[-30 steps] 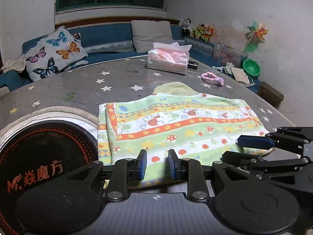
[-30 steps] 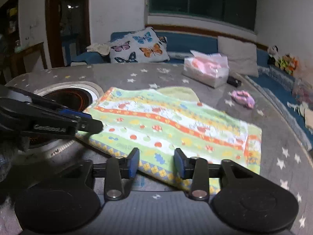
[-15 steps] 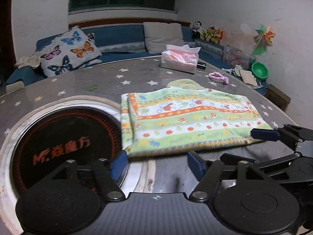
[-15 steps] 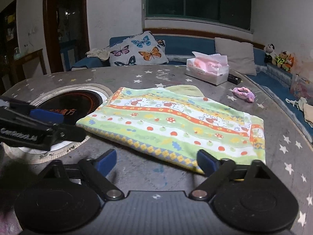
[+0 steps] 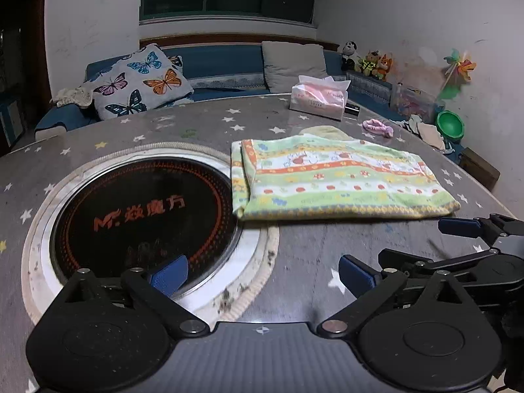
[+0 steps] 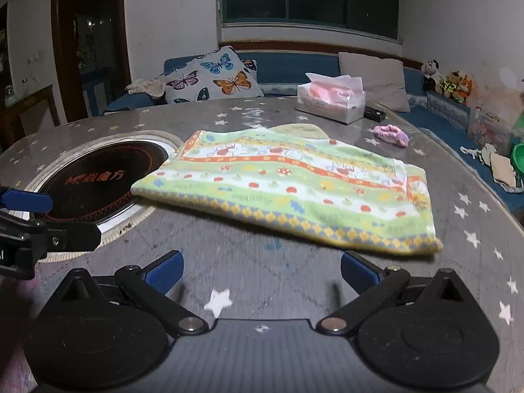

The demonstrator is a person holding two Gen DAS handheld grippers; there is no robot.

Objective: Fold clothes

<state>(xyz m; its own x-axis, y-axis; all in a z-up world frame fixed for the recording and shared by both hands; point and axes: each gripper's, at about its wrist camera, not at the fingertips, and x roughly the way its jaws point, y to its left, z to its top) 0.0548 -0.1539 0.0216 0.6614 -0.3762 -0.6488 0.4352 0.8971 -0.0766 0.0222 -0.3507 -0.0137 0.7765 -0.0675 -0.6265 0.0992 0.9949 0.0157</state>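
Note:
A folded green, orange and white patterned cloth lies flat on the round star-print table; it also shows in the right wrist view. My left gripper is open and empty, a short way in front of the cloth's near edge, over the hob rim. My right gripper is open and empty, a short way in front of the cloth. The right gripper shows at the right of the left wrist view. The left gripper shows at the left of the right wrist view.
A black round hob is set in the table left of the cloth. A tissue box, a small dark object and a pink scrunchie lie behind the cloth. A sofa with a butterfly cushion stands behind the table.
Both grippers have opened, let go of the cloth's near edge and pulled back toward me. The cloth now lies folded on the table.

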